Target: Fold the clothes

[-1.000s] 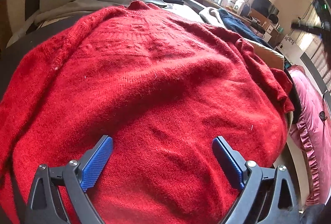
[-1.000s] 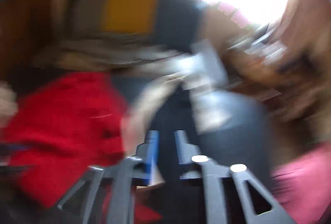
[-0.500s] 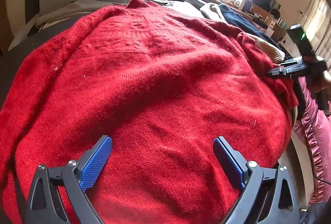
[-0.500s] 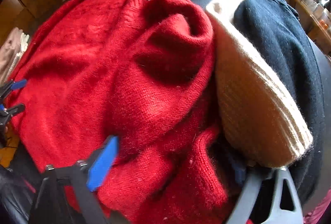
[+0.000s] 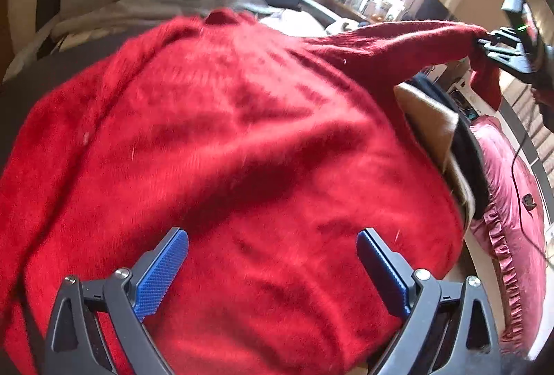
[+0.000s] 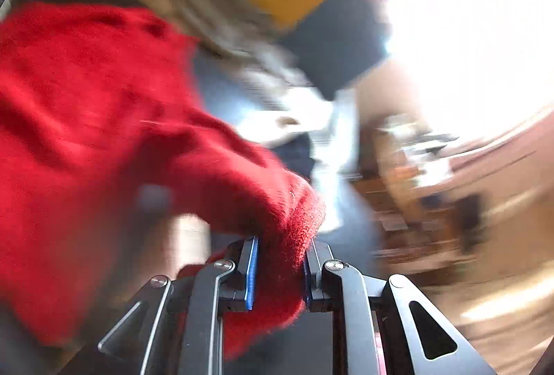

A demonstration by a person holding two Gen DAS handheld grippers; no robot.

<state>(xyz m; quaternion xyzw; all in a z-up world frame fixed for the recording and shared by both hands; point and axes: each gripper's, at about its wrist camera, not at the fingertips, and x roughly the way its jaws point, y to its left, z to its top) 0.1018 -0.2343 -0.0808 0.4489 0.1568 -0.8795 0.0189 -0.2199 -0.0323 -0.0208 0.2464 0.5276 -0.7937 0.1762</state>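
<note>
Garment: the fluffy red knitted sweater [image 5: 225, 146] is lying spread across the dark surface, its body filling most of the left wrist view, neckline towards the far side.
Neighbouring pile: a folded cream knit [image 5: 432, 129] and a dark garment are sitting just beside the sweater's right edge, partly under it.
Sleeve: the red sleeve [image 5: 408, 39] is being held up off the body, stretching towards the right, its cuff hanging down past the grip.
Left gripper [image 5: 273, 266]: it is hovering over the lower hem area with its blue-padded jaws standing wide and nothing between them.
Right gripper [image 6: 278, 266]: its jaws have just been closing and are now pinching the sleeve near the cuff, wool bulging out between the pads.
Step in hand: judging by the raised sleeve, it is being drawn out for folding across the body.
Doing it well: keeping the sleeve lightly taut, carrying it over the chest without dragging the body, and pinning the hem with the free gripper should help; the loose knit is likely stretching if pulled hard.
</note>
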